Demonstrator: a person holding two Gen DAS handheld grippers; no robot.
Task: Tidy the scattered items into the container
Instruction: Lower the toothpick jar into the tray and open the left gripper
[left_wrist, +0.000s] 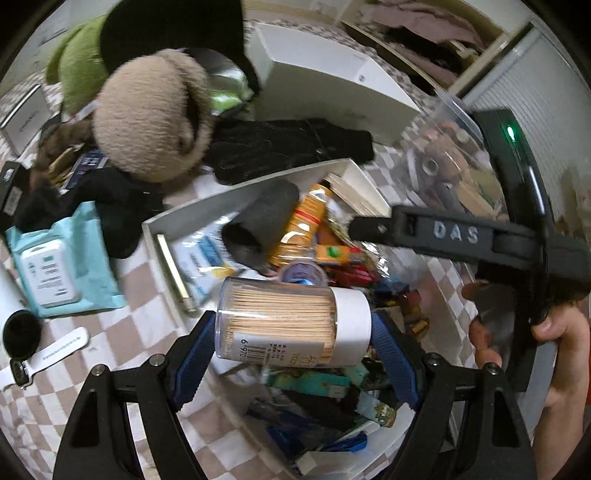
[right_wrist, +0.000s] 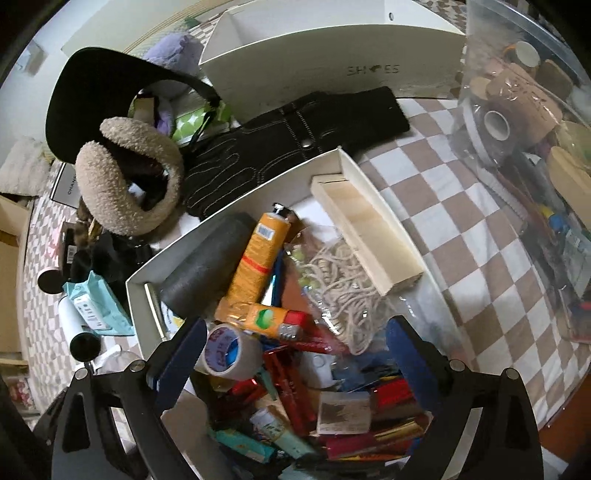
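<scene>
Toothpick jar (left_wrist: 293, 321), clear, white-capped, lies sideways in left tongs (left_wrist: 295, 354).

white box (right_wrist: 236, 201) crammed, checkered cloth (right_wrist: 461, 236) rightward bare

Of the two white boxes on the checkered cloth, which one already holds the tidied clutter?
The nearer white box, below both grippers, is crammed with items. The farther one marked SHOES, behind the black glove, looks empty as far as its inside shows.

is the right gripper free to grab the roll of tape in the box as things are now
Probably yes. The right gripper is open and empty above the white box, and the tape roll lies on top of the pile by its left finger, nothing covering it. The left gripper with its toothpick jar may crowd it.
</scene>
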